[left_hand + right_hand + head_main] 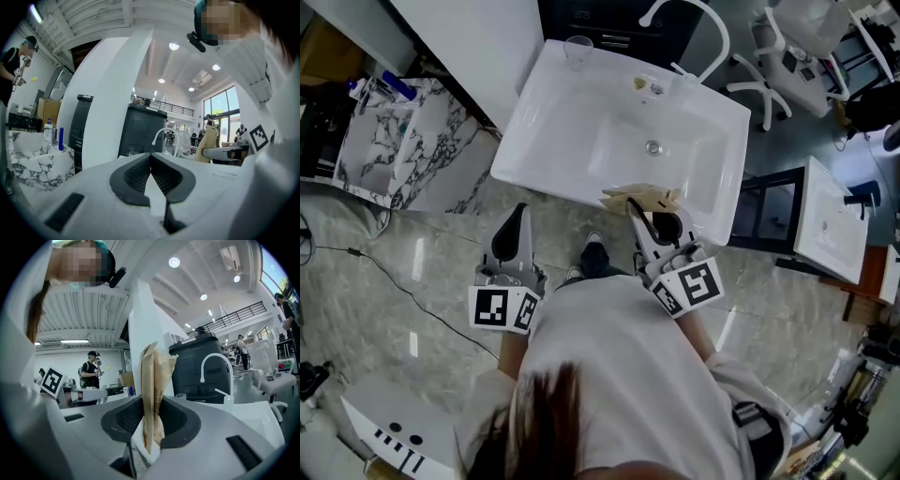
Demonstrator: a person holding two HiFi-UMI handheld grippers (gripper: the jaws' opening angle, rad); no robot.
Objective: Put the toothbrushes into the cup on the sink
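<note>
In the right gripper view, the right gripper's (151, 420) jaws clamp an upright tan toothbrush packet (153, 376) at frame centre. The left gripper's (151, 158) jaws are closed and empty. The cup (577, 52) stands on the sink's (572, 141) upper-left corner.

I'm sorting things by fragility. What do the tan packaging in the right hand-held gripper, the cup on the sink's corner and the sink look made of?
The tan packaging: seemingly matte kraft paper, creased with faint print. The sink: glossy white, probably ceramic, smooth with soft reflections. The cup: clear, glass or plastic, cannot tell which; the sink shows through it.
</note>
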